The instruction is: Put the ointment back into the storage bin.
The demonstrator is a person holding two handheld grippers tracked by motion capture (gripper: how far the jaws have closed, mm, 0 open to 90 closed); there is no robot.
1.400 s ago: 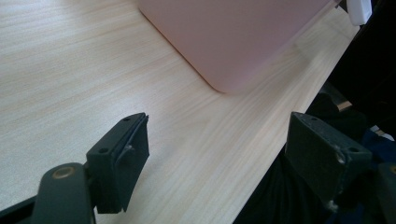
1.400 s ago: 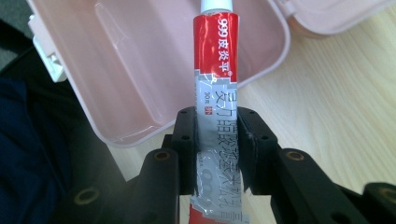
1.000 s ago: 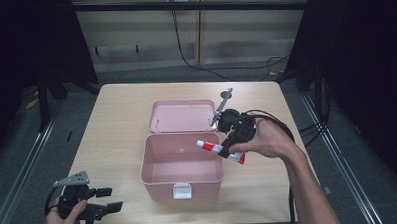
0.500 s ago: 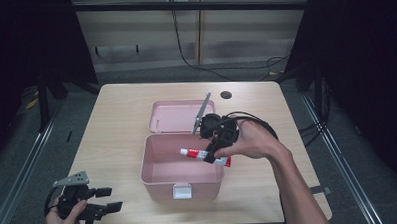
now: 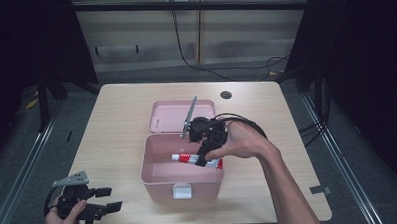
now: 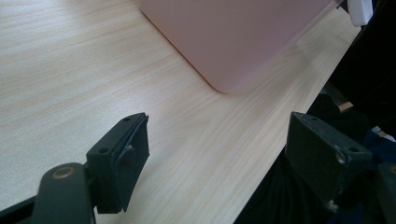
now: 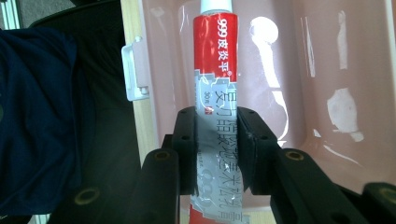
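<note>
An open pink box (image 5: 158,174) stands mid-table, its lid (image 5: 174,115) lying flat behind it. My right gripper (image 5: 204,153) is shut on a red and silver tube with a white cap (image 5: 188,158), holding it level inside the box's opening. In the right gripper view the tube (image 7: 216,84) runs up between the two jaws over the pink box floor (image 7: 322,70), cap pointing away. My left gripper (image 5: 107,199) hangs open and holds nothing at the table's front left corner; in the left gripper view its jaws stand wide apart near the box's corner (image 6: 233,46).
The box has a white latch (image 5: 182,191) on its front wall. A dark round hole (image 5: 226,95) is in the tabletop behind the box. A black cable (image 5: 247,123) loops off the right gripper. Bare wood (image 5: 102,130) lies left of the box.
The right gripper has carried the tube leftward and down from beside the box's right edge into its opening. The left gripper has stayed put.
</note>
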